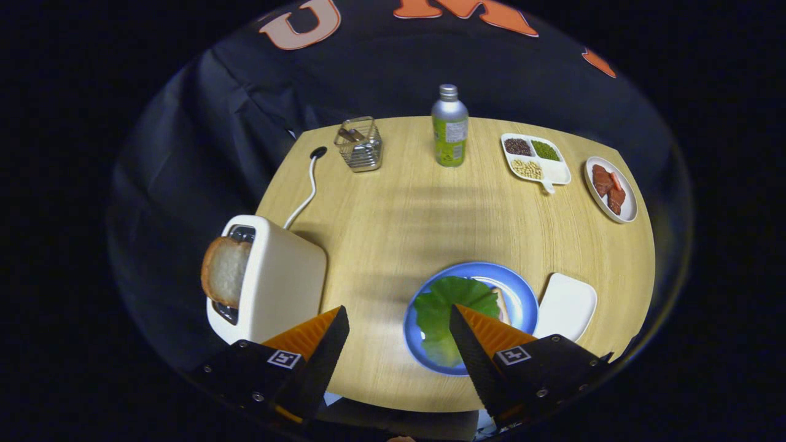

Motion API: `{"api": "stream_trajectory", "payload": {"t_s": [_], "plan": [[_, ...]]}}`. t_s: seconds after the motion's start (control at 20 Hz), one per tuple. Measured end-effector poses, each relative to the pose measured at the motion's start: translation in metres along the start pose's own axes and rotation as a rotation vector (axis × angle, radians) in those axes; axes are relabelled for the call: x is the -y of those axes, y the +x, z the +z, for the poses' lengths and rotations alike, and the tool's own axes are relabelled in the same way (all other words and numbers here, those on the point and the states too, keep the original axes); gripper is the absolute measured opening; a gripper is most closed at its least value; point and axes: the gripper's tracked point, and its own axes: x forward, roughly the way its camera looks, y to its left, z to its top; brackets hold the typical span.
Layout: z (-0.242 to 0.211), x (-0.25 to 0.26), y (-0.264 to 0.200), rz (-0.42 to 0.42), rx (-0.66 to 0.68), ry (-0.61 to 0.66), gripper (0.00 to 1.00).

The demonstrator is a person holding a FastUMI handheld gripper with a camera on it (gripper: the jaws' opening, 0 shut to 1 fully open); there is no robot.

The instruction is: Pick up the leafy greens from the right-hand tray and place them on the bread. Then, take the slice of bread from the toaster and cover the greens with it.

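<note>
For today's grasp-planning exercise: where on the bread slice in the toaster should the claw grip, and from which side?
Grip the bread slice by its exposed crust edge, coming from above the toaster. It stands upright in the slot, half out, so its flat faces suit the fingers. The claw is open, holding nothing.

The gripper (399,316) is a handheld two-finger tool seen from just behind its fingers (319,337). Each finger is a long wedge that narrows to a sharp point, with fine ridges running across its inner face. Each wedge is mounted on a dark, blocky, angular base. On top of each base sits a small square white sticker printed with a black blocky pattern. Small round silver screws dot the edges of both bases. The two fingers stand wide apart, with nothing between them.
</note>
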Motion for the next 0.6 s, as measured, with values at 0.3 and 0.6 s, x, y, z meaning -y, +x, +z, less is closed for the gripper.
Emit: {"api": "stream_trajectory", "payload": {"t_s": [0.3, 0.6], "plan": [[0.030, -0.095, -0.017, 0.107, -0.006, -0.098, 0.98], [0.032, -0.149, -0.003, 0.136, -0.059, -0.154, 0.93]]}}
